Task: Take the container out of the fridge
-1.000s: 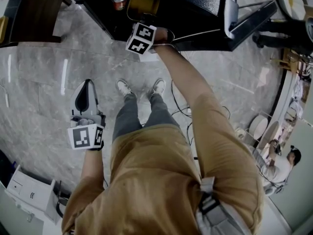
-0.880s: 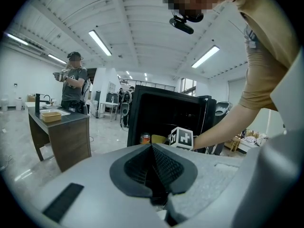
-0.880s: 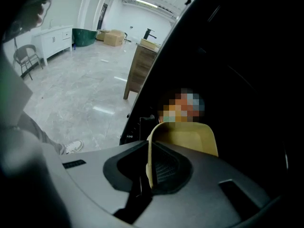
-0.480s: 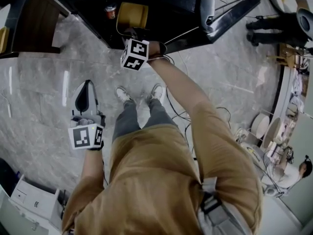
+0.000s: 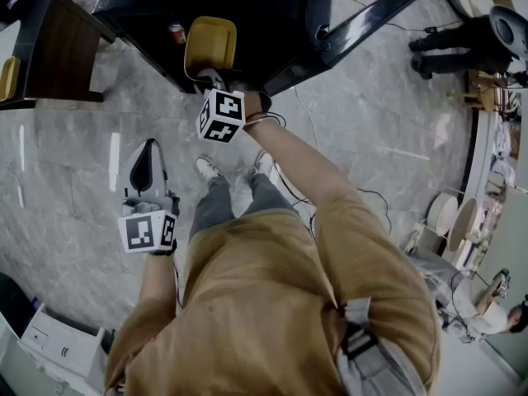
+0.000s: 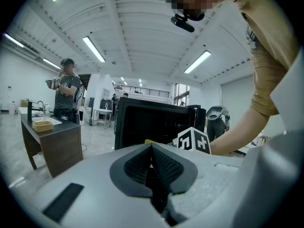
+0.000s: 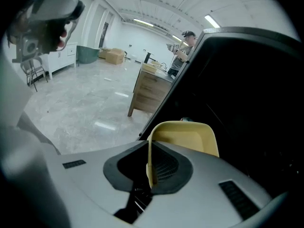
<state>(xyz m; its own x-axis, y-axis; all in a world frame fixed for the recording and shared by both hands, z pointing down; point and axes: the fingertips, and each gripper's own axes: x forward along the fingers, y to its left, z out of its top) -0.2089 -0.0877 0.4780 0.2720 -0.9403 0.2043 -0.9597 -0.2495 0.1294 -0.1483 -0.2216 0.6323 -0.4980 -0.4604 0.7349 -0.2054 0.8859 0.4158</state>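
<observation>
Container (image 7: 186,136), yellow, is gripped by its thin side wall in the right claw (image 7: 151,161), whose jaws are shut on that wall. It is held at the front edge of the open black fridge (image 5: 256,7). A red can (image 5: 176,33) is seen at the fridge's front edge, just beside the container. The fridge door (image 5: 363,25) is swung open at the fridge's right in the head view. Left claw (image 5: 148,147) is closed on nothing and held well apart from the fridge, over the marble floor (image 5: 74,163). A wooden desk (image 5: 58,52) stands left of the fridge.
</observation>
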